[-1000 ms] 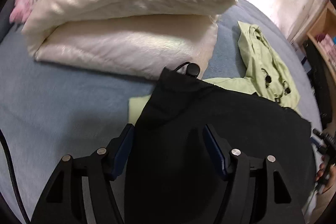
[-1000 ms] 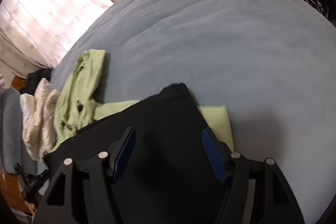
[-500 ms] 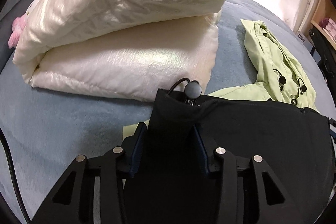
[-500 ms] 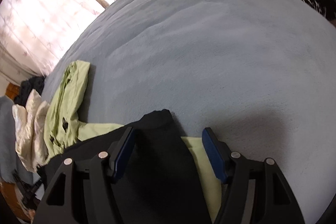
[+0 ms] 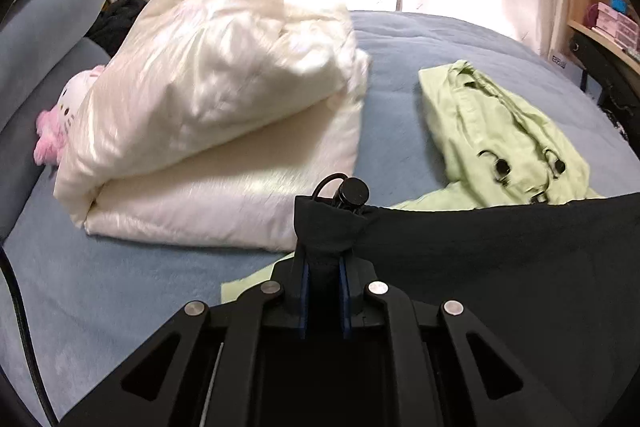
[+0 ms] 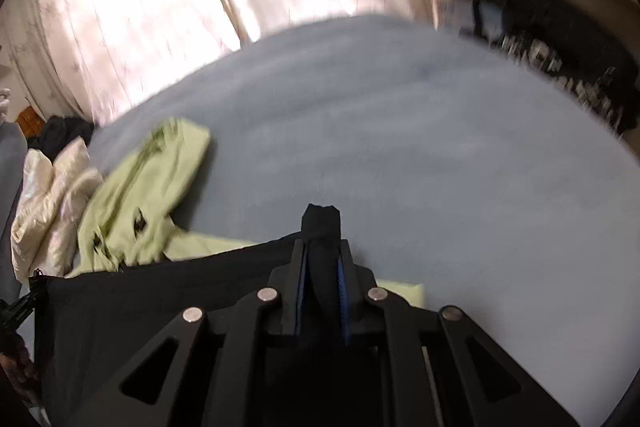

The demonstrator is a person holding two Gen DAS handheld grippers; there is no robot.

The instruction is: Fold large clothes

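Both ends of one edge of the black garment (image 5: 500, 267) are now taken up: the left gripper (image 5: 323, 263) has its jaws closing, pads already pinching a bunched corner beside a cord toggle (image 5: 352, 191), and the right gripper (image 6: 322, 267) is closing likewise on the opposite corner. The edge hangs taut between them above the blue bed cover (image 6: 400, 131) (the fold itself looks not yet begun). Ahead of the left gripper, to its right, lies the green jacket (image 5: 500, 131), still unfolded; a cream duvet (image 5: 224, 107) sits ahead to its left. Most work remains
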